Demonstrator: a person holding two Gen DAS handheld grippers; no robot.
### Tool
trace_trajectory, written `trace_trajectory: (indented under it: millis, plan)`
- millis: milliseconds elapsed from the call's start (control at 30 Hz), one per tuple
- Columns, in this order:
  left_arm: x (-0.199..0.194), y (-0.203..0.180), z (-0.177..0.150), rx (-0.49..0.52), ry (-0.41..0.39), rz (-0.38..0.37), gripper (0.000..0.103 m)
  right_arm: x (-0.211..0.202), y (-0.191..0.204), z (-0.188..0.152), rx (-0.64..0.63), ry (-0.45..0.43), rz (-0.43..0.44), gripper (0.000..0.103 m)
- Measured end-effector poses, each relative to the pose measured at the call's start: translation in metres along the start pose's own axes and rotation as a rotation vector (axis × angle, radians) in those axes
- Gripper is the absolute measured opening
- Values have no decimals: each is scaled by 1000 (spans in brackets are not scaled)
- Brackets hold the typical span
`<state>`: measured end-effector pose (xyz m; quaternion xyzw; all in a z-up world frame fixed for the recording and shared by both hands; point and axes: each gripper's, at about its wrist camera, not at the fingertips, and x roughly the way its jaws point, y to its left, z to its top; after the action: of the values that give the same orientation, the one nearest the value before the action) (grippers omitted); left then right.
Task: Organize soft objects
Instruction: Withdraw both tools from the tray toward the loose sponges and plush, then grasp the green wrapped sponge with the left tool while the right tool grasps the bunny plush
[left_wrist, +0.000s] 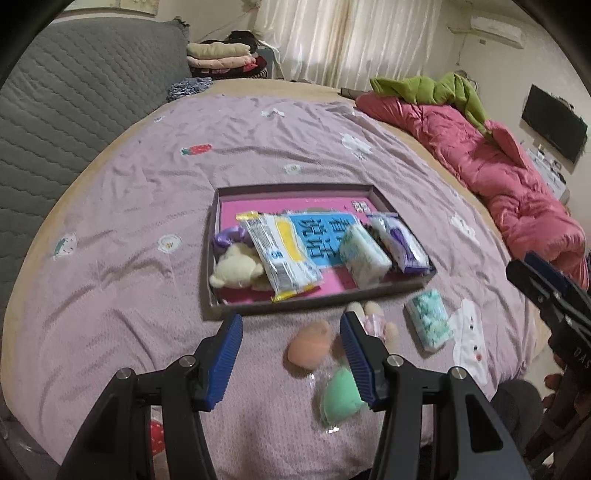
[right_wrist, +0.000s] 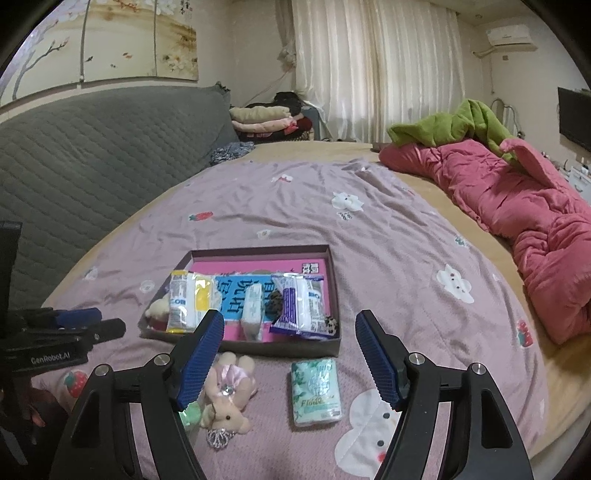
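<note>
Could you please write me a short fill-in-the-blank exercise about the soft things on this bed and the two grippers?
1. The cream plush bear lies inside the shallow ____.
2. The green tissue pack lies on the bedsheet, ____ the box.
3. The right gripper stands open and holds ____.
4. The sponge between the fingertips of the left gripper is ____ in colour.

Missing words: box; outside; nothing; peach
</note>
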<state>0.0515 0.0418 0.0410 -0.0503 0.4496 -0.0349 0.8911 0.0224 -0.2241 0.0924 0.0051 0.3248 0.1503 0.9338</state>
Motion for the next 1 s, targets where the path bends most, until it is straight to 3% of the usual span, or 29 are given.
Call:
trace_trajectory:
  millis: [567, 1000]
  plan:
    - [10, -18, -38, 55, 90, -33, 55, 4, 9, -23, -19, 66, 57, 75]
    - [27, -28, -63, 71, 171, -149, 55, 12, 19, -41, -50, 119, 78, 75]
